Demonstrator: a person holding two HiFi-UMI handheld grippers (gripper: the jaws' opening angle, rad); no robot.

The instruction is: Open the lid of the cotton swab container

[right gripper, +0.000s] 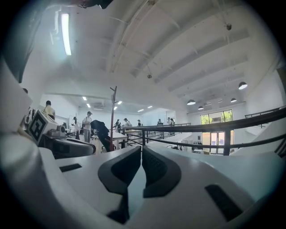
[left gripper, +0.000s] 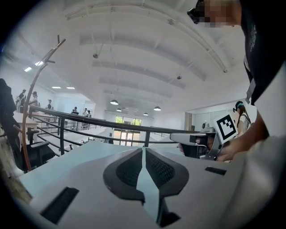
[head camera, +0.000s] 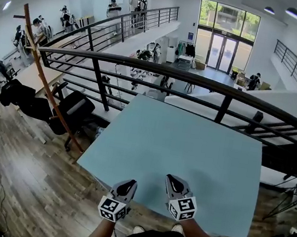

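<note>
- At the bottom of the head view, we hold the left gripper (head camera: 128,184) and the right gripper (head camera: 173,179) side by side over the near edge of a pale blue table (head camera: 189,143). Both point toward the upper part of the frame.
- The left gripper's jaws meet at the tips. A thin wedge of tabletop shows lower down between the pads, and nothing is caught there.
- The right gripper's jaws are pressed together as well, and they too carry nothing.
- The cotton swab container appears in none of the three views. The tabletop shows bare from its lower edge up to the dark railing (head camera: 145,65) across the middle of the frame, so we cannot say where the container stands.
- Our reading is that the task has not begun. The container must first be found or brought within reach.
- We expect such a container to be small, light plastic, hard and smooth-walled. It would be apt to skid or tip on this smooth tabletop if pushed from one side only.
- We judge the safest hold to be one gripper low across the body to steady it and the other on the lid's rim or tab. The squeeze should be gentle, since thin plastic may flex or pop loose and spill the swabs.
</note>
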